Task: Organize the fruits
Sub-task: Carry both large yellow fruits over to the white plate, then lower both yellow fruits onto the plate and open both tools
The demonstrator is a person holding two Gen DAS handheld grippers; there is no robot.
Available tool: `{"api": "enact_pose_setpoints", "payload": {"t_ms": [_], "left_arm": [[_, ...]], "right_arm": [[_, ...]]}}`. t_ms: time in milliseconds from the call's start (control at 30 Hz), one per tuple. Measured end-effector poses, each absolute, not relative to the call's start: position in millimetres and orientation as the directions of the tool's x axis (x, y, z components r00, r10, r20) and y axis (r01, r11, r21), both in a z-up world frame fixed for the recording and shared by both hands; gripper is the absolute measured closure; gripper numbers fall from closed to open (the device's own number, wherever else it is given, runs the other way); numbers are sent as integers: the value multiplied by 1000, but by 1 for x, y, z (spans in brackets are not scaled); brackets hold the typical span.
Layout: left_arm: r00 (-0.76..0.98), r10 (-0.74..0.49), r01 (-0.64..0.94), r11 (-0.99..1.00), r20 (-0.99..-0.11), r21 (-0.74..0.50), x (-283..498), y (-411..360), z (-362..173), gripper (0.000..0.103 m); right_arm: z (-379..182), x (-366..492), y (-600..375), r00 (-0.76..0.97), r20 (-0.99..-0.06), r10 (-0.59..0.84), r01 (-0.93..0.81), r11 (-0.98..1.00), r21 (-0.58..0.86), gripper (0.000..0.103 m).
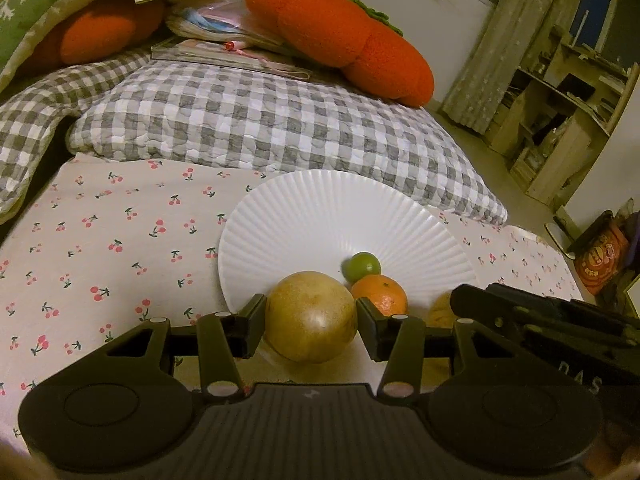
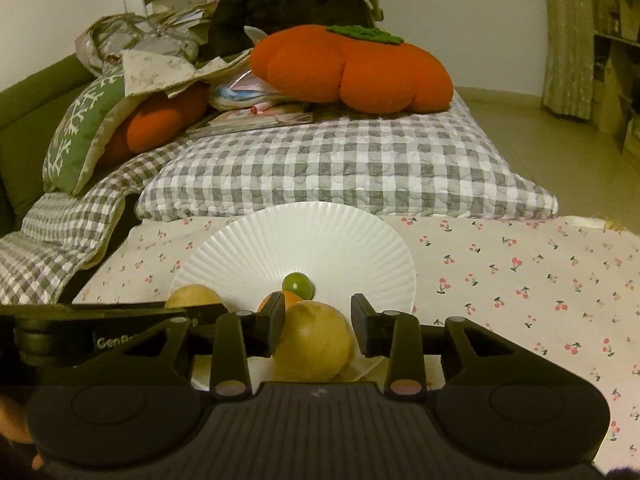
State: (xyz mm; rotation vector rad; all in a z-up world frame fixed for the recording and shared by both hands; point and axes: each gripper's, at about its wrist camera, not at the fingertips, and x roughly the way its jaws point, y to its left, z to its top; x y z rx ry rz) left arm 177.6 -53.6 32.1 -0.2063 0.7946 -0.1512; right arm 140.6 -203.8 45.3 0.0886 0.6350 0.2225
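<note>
Left tongs (image 1: 311,318) clamp a round yellow-brown fruit (image 1: 311,316); right tongs (image 2: 318,326), jaws slightly apart, straddle a similar pale fruit (image 2: 314,342) over the white ribbed plate (image 2: 280,240).

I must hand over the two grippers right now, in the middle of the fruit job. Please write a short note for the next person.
Left gripper: shut on a yellow fruit, over the near rim of the white plate.
Right gripper: around a second yellow fruit, also at the near rim. I cannot tell if its pads still press.
Done: the orange and the small green fruit lie on the plate, which stands on the cherry-print cloth.
Left: probably settle both yellow fruits on the plate, let go, and draw back. Other fruit is not in view.
</note>
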Motion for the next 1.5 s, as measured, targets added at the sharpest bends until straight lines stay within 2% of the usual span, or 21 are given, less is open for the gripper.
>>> {"api": "enact_pose_setpoints", "payload": {"t_ms": [333, 533, 733, 833, 900, 1100, 1300, 1500], "left_arm": [[691, -239, 51, 957, -682, -284, 178, -48, 35, 67], [695, -262, 28, 941, -670, -338, 174, -38, 45, 66], [688, -261, 8, 936, -677, -352, 165, -33, 58, 60], [683, -258, -3, 935, -683, -356, 158, -27, 64, 56], [681, -255, -6, 935, -686, -353, 151, -23, 69, 54], [676, -248, -9, 939, -694, -345, 130, -10, 77, 47], [678, -215, 7, 958, -703, -286, 110, -4, 83, 42], [672, -230, -2, 950, -704, -312, 90, 8, 87, 40]], "right_arm": [[45, 140, -209, 784, -581, 218, -151, 975, 162, 69], [68, 129, -215, 817, -520, 249, -146, 962, 230, 68], [78, 116, -212, 817, -511, 267, -165, 958, 236, 66], [86, 106, -212, 816, -503, 285, -179, 952, 250, 60], [91, 97, -211, 820, -492, 292, -189, 950, 249, 50], [98, 76, -203, 840, -492, 228, -173, 973, 156, 35], [99, 63, -205, 835, -494, 241, -169, 968, 187, 30], [101, 42, -200, 837, -476, 272, -207, 961, 185, 26]]}}
